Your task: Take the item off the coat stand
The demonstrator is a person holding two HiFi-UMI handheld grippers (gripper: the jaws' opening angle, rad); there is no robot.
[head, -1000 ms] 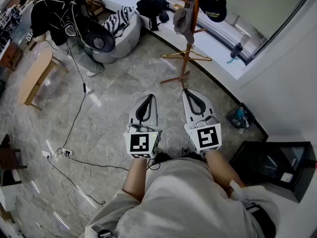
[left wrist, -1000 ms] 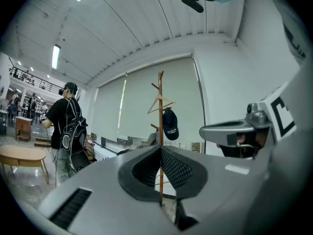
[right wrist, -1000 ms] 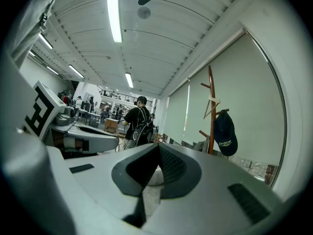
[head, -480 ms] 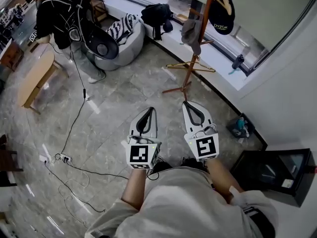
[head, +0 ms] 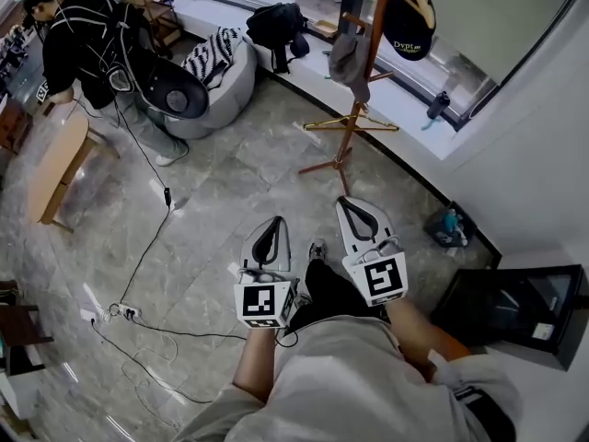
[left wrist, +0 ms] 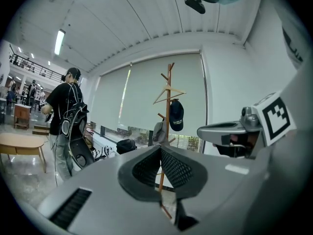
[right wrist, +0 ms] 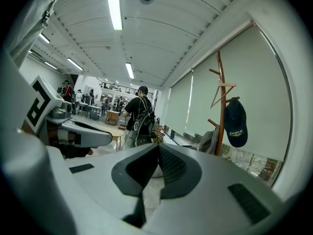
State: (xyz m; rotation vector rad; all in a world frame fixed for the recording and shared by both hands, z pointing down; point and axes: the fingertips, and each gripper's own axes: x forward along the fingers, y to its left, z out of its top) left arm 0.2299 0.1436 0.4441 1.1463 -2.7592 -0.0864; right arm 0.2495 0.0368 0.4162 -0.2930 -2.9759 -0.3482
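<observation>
Task not yet begun: a dark cap point(head: 409, 28) and a grey cloth item point(head: 348, 58) are seen hung on the wooden coat stand point(head: 355, 109), well apart from the left gripper point(head: 273, 226) and right gripper point(head: 355, 206), both held low with jaws closed together on nothing.

Large open workspace hall, polished stone floor point(head: 230, 159), ceiling strip lights point(right wrist: 115, 9), roller-blind windows point(left wrist: 142, 97), wooden table point(head: 55, 166)
</observation>
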